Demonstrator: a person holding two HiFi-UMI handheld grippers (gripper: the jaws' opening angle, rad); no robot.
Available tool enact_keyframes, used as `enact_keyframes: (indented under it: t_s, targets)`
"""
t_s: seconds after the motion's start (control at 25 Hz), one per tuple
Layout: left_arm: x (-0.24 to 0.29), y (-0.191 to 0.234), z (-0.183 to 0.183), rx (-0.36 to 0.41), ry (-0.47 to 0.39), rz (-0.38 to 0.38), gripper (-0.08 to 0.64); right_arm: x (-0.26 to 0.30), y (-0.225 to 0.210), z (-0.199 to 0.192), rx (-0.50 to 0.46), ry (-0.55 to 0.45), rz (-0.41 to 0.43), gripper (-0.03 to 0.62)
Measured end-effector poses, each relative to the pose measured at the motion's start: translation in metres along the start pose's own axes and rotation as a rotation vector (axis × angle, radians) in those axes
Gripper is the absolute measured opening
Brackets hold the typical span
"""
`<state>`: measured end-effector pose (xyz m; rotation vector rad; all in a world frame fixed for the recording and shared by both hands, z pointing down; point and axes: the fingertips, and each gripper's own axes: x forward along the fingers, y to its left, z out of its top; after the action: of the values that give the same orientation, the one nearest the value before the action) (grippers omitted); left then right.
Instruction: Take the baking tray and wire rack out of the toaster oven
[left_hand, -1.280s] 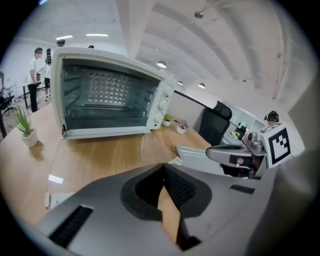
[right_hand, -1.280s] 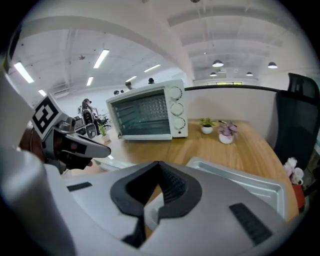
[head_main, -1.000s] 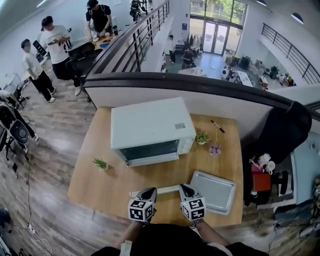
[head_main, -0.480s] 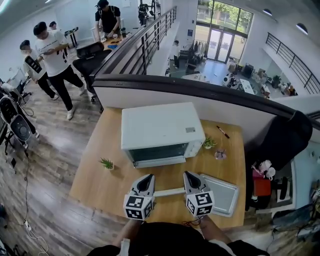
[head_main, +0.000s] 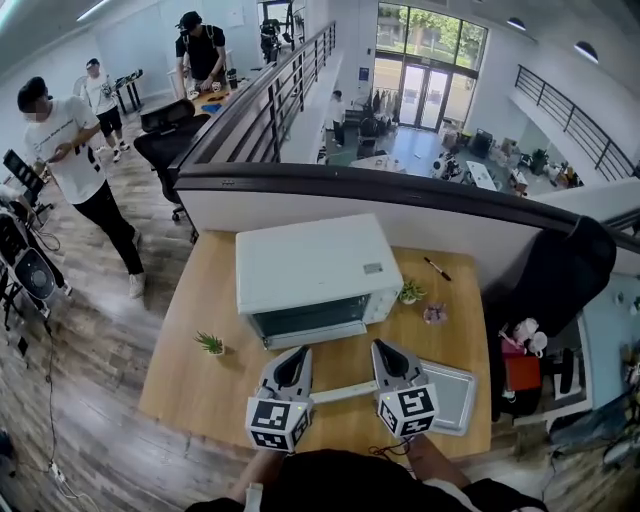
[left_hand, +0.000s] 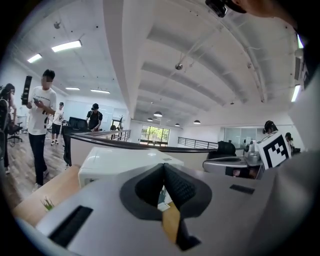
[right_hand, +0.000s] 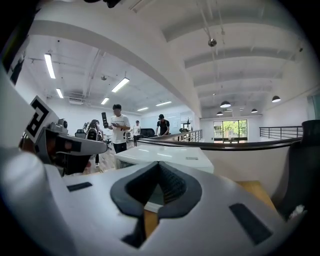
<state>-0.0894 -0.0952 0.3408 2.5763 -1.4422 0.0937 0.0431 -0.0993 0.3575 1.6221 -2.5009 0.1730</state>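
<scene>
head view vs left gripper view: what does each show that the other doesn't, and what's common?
Head view only: the baking tray lying on the table, and the pen. Left gripper view only: the left tool seen close up, jaws together with nothing between them. Both: the white toaster oven, the right tool, and a person in a white shirt.

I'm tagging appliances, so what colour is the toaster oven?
The oven is white, with a dark glass door; the head view shows it best.
</scene>
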Motion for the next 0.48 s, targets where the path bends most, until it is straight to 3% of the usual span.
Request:
enact_keyframes:
  t_s: [0.48]
  targets:
    - [-0.006,0.000,-0.003,0.001,0.001,-0.004,0.023,-0.012,-0.002,-0.003,0.006,-0.003,-0.021,0.007]
